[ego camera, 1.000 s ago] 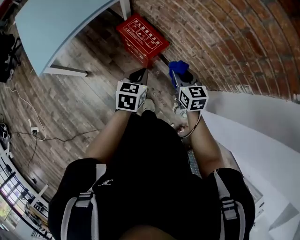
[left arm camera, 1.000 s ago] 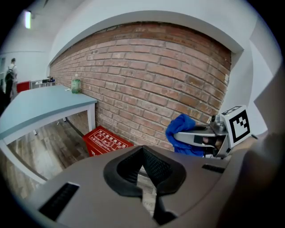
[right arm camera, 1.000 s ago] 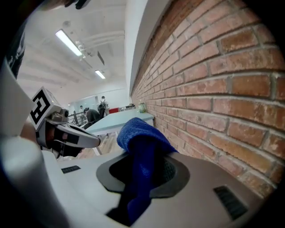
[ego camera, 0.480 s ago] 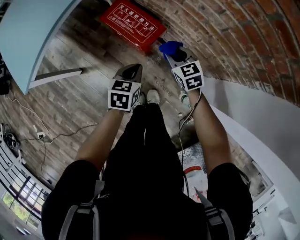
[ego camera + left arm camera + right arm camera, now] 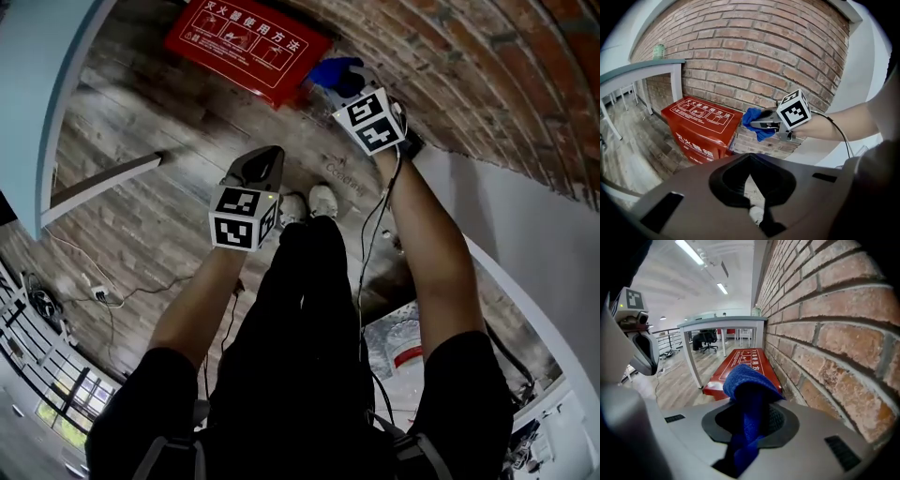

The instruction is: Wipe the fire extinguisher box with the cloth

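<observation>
The red fire extinguisher box (image 5: 248, 42) stands on the wooden floor against the brick wall, with white print on its lid. My right gripper (image 5: 330, 86) is shut on a blue cloth (image 5: 336, 69) and hovers just off the box's right end, close to the wall. In the right gripper view the cloth (image 5: 745, 380) bulges out of the gripper (image 5: 749, 427), with the box (image 5: 745, 363) straight ahead. My left gripper (image 5: 264, 161) is shut and empty, held back over the floor short of the box. The left gripper view shows the box (image 5: 701, 126), the cloth (image 5: 752, 119) and the right gripper (image 5: 759, 124).
A brick wall (image 5: 487, 66) runs behind the box. A pale blue table (image 5: 37, 94) on white legs stands left of it. A white curved counter (image 5: 534, 244) is at my right. Cables (image 5: 103, 295) lie on the floor, and the person's shoes (image 5: 309, 202) show below the grippers.
The person has stepped closer to the box. The right gripper with the cloth has reached forward to the box's right end, while the left gripper has fallen back relative to it.
</observation>
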The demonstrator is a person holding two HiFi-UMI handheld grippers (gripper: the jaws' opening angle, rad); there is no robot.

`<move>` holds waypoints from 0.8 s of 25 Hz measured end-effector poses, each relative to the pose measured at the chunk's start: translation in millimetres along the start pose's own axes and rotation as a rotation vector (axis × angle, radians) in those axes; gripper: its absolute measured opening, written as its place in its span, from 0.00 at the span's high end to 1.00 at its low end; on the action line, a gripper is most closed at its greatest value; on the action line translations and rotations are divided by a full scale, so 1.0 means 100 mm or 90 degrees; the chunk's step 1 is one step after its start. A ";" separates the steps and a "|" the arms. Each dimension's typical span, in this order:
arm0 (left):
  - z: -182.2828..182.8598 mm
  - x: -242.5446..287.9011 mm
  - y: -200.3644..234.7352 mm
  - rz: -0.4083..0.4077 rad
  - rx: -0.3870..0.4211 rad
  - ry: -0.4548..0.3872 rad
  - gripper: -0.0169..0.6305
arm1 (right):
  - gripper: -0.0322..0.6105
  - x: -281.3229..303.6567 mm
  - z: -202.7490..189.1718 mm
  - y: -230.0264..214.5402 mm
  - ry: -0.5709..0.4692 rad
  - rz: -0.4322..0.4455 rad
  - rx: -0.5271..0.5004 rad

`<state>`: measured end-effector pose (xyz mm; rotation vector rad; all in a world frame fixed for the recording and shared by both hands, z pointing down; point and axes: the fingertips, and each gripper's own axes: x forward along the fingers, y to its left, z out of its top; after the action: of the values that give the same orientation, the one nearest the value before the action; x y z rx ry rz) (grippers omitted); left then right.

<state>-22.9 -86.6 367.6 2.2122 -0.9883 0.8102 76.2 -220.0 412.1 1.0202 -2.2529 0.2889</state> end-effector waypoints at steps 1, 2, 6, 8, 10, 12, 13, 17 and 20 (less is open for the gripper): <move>-0.03 0.06 0.05 0.001 0.003 -0.001 0.97 | 0.80 0.08 -0.05 -0.03 0.001 -0.001 0.000; -0.05 0.13 0.09 0.003 0.004 -0.002 0.97 | 0.80 0.15 -0.09 -0.06 0.000 -0.003 0.003; -0.11 0.32 0.22 0.006 0.000 -0.005 0.97 | 0.80 0.39 -0.22 -0.29 0.000 -0.023 0.025; -0.11 0.39 0.22 0.001 -0.001 -0.009 0.97 | 0.80 0.46 -0.23 -0.41 0.001 -0.031 0.029; -0.12 0.42 0.23 -0.003 0.001 -0.009 0.97 | 0.80 0.52 -0.20 -0.46 0.001 -0.034 0.025; -0.13 0.40 0.26 -0.005 0.008 -0.006 0.97 | 0.80 0.57 -0.19 -0.44 0.003 -0.030 0.007; -0.13 0.39 0.27 -0.006 0.012 -0.006 0.97 | 0.80 0.58 -0.19 -0.42 0.005 -0.025 -0.005; -0.16 0.38 0.33 -0.005 0.019 -0.004 0.97 | 0.80 0.58 -0.16 -0.25 0.010 0.022 -0.063; -0.23 0.38 0.38 0.000 0.022 0.003 0.97 | 0.80 0.59 -0.17 -0.02 0.006 0.050 -0.080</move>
<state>-39.1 -108.8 419.3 2.2378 -0.9784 0.8380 55.9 -249.3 462.4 0.8642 -2.2750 0.1835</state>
